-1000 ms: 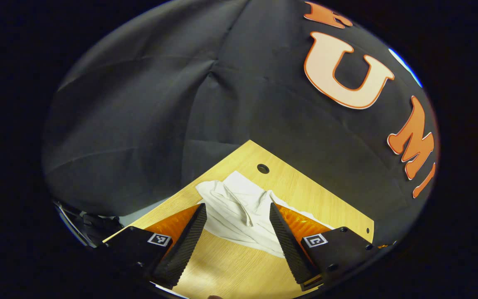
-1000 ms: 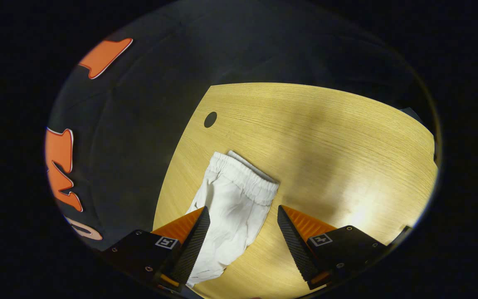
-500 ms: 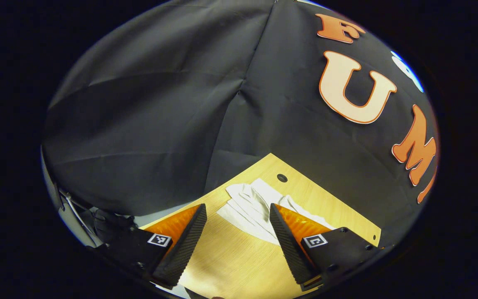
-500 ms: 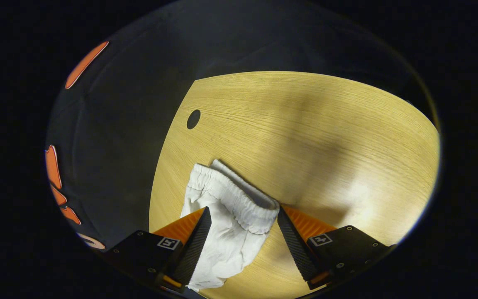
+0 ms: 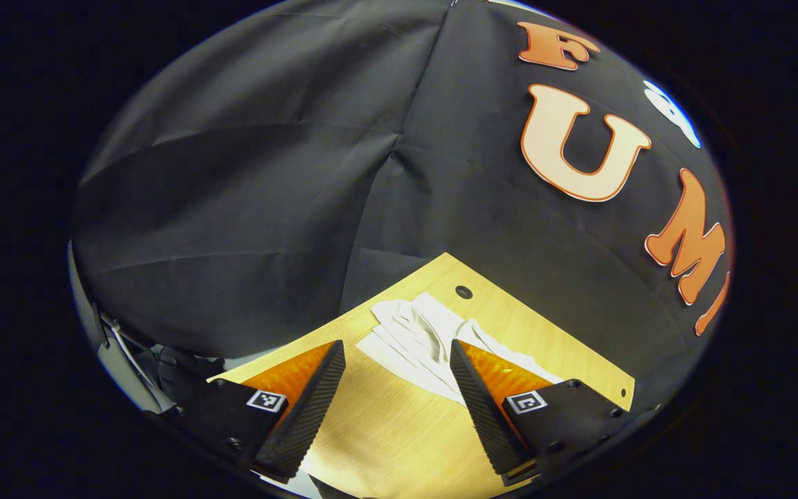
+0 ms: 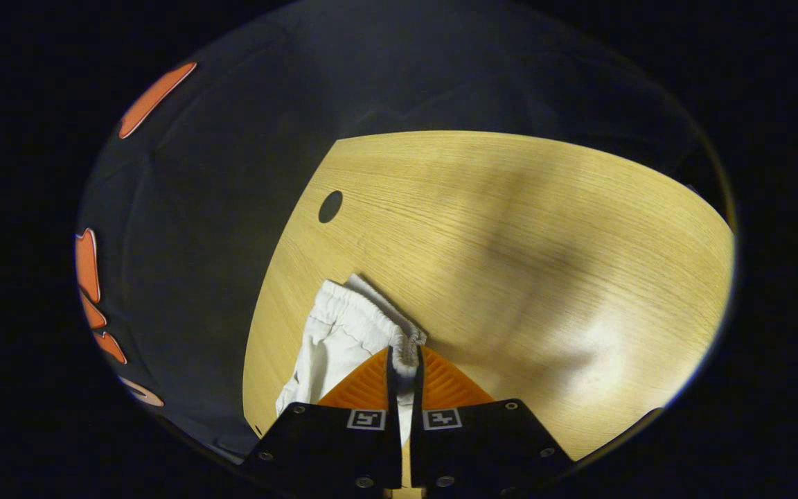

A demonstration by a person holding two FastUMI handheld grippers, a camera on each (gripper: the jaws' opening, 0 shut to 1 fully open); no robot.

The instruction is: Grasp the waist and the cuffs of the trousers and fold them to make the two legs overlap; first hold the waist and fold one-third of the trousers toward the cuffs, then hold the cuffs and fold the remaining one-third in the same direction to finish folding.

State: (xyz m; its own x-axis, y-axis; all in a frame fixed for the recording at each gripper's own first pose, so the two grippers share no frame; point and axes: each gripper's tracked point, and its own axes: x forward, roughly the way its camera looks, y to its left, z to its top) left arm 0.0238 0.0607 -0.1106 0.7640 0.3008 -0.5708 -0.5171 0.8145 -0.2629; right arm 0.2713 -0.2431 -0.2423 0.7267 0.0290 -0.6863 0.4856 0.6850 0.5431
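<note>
On the wooden table, near its round hole, the white trousers lie bunched, their waistband pinched between the closed fingers of the right gripper. The left gripper hovers spread wide, empty, short of the cuffs; it should probably clamp them before any lift, so both legs travel together and overlap

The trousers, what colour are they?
White trousers, plain with no pattern; clearest in the right gripper view, at the gathered waistband.
</note>
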